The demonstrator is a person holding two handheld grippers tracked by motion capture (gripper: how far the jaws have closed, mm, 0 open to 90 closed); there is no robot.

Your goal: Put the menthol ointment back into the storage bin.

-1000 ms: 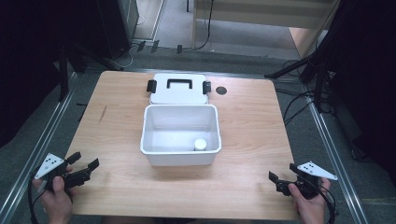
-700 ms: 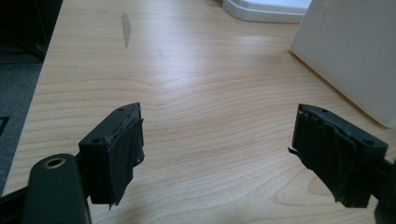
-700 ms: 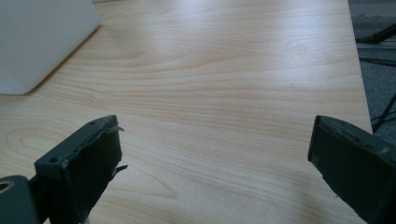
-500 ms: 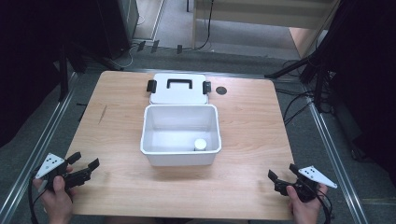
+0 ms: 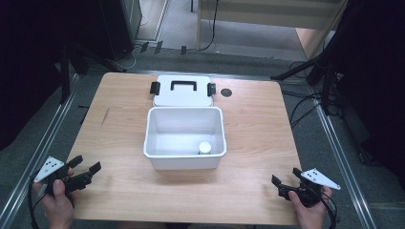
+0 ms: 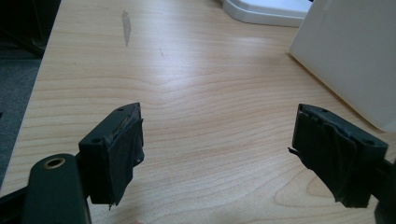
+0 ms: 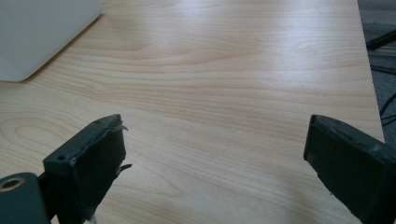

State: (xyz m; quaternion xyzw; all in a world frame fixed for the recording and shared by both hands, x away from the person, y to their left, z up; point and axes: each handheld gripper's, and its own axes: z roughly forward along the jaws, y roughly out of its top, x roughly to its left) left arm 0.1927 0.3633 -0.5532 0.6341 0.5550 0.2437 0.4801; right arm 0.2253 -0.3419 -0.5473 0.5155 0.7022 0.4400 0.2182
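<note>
Box [image 5: 184,138] is sitting open mid-table, its lid [image 5: 182,91] lying just behind and a small white cylinder [image 5: 205,147] inside. Left gripper [image 5: 85,169] and right gripper [image 5: 285,180] are waiting released and empty; a skewed reach is risking shoving it.

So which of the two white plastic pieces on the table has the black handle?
The flat lid lying at the far side, behind the open box. It carries a black handle and two black clips; the box is plain white.
</note>
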